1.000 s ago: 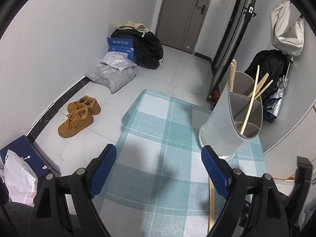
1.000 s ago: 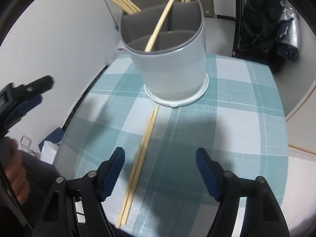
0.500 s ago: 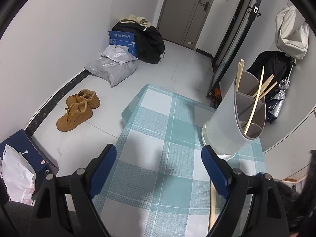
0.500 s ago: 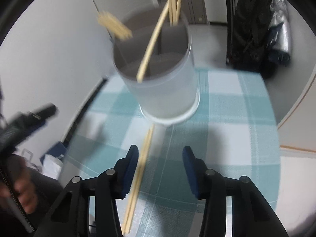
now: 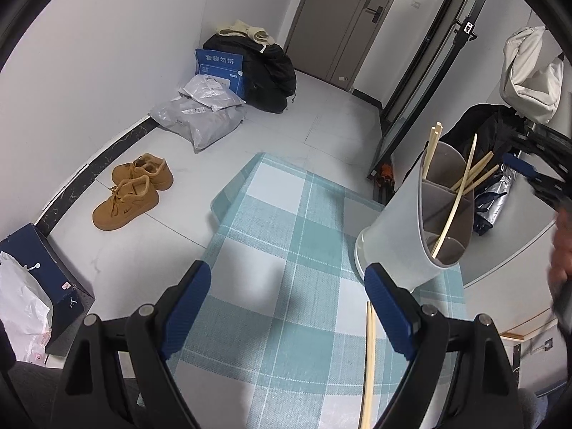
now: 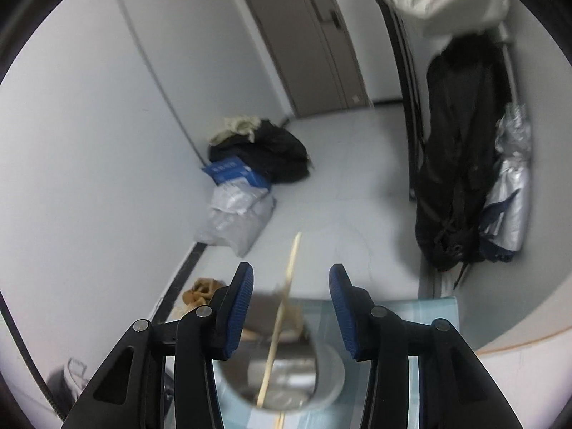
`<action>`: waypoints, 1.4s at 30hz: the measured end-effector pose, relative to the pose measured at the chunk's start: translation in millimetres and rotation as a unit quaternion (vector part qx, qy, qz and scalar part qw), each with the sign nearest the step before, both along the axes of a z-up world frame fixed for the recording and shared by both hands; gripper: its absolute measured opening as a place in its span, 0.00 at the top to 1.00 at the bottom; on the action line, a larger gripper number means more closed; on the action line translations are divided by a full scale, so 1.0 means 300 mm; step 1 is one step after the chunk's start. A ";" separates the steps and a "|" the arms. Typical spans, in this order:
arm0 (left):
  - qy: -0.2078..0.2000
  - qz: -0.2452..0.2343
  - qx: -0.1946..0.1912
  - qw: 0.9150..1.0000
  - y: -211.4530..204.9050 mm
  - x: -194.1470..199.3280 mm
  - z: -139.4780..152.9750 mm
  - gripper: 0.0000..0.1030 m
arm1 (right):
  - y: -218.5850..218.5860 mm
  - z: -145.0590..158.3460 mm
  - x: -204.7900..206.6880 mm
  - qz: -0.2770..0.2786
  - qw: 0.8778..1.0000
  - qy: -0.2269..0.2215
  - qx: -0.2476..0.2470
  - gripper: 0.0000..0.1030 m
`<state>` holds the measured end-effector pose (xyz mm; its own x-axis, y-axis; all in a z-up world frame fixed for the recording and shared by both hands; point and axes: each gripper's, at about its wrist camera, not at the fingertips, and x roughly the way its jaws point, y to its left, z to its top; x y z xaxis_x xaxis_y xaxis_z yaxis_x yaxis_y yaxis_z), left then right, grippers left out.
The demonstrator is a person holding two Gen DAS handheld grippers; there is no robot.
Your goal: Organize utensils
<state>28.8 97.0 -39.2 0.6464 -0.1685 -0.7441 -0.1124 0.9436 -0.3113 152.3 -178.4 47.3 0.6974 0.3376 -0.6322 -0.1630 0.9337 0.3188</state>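
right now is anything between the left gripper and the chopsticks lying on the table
Nothing visible. The left gripper is open over bare tablecloth, and the chopsticks lie just inside its right finger. The holder stands beyond them.

White walls (image 5: pixel 89 71) enclose a pale tiled floor (image 5: pixel 321 125) with a dark skirting strip (image 5: pixel 71 186) at left. A grey door (image 5: pixel 343 18) stands at upper centre. A black bag (image 5: pixel 271 71), a blue box (image 5: pixel 220 69) and grey parcels (image 5: pixel 200 114) lie in the upper-left corner; tan shoes (image 5: pixel 132 189) sit left of centre. Dark clothing (image 6: pixel 461 164) hangs at right.
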 end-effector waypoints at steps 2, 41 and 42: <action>0.000 0.002 -0.001 1.000 0.000 0.004 0.002 0.17 | -0.002 -0.026 0.068 0.004 1.000 0.019 0.019 0.74; -0.020 0.002 0.006 1.000 -0.022 0.008 0.021 0.17 | 0.094 -0.022 -0.160 -0.027 0.976 -0.217 -0.016 0.86; -0.020 0.000 0.007 1.000 -0.025 0.009 0.022 0.17 | 0.094 -0.025 -0.186 -0.018 0.977 -0.213 -0.022 0.75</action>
